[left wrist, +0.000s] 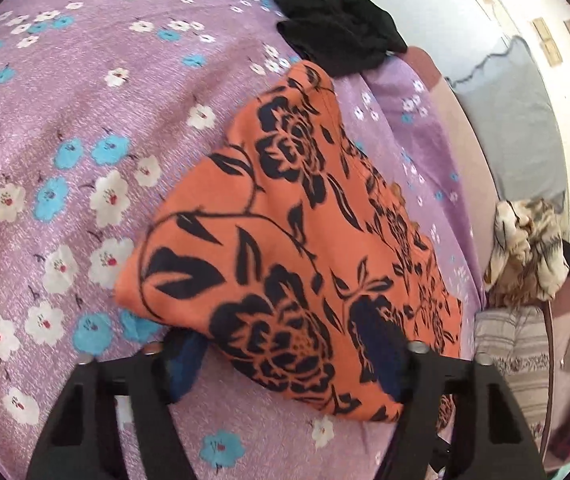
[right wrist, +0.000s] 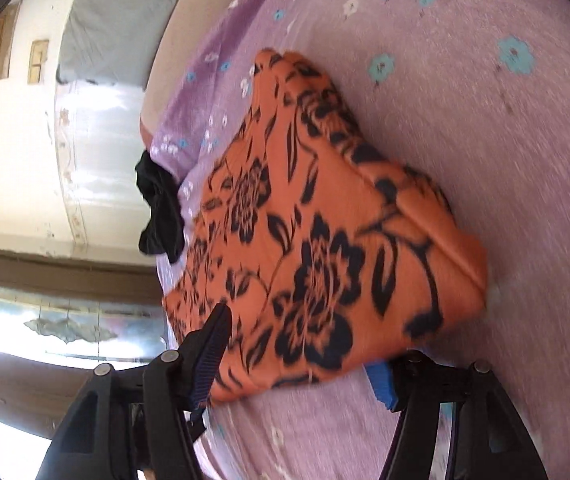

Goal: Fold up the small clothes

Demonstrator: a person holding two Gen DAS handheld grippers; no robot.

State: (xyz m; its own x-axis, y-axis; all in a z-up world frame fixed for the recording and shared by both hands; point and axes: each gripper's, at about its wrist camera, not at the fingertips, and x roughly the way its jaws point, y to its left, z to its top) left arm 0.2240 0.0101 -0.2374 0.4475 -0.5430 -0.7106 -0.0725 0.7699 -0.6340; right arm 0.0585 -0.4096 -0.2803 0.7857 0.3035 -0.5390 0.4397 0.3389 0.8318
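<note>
**Folded orange cloth between both grippers on the bed**

A lilac flowered bedsheet (left wrist: 85, 128) is spread across the bed. At its middle an orange cloth (left wrist: 285, 248) with dark flowers is laid folded, bulging. At twelve o'clock from it a black garment (left wrist: 337, 28) is crumpled; at three o'clock a tan patterned heap (left wrist: 525, 252) is piled. The left gripper (left wrist: 285, 368) is set at the cloth's six o'clock edge, jaws apart around it; whether its pads press cannot be told. The right gripper (right wrist: 305, 348) likewise straddles a corner, jaws apart.
</note>
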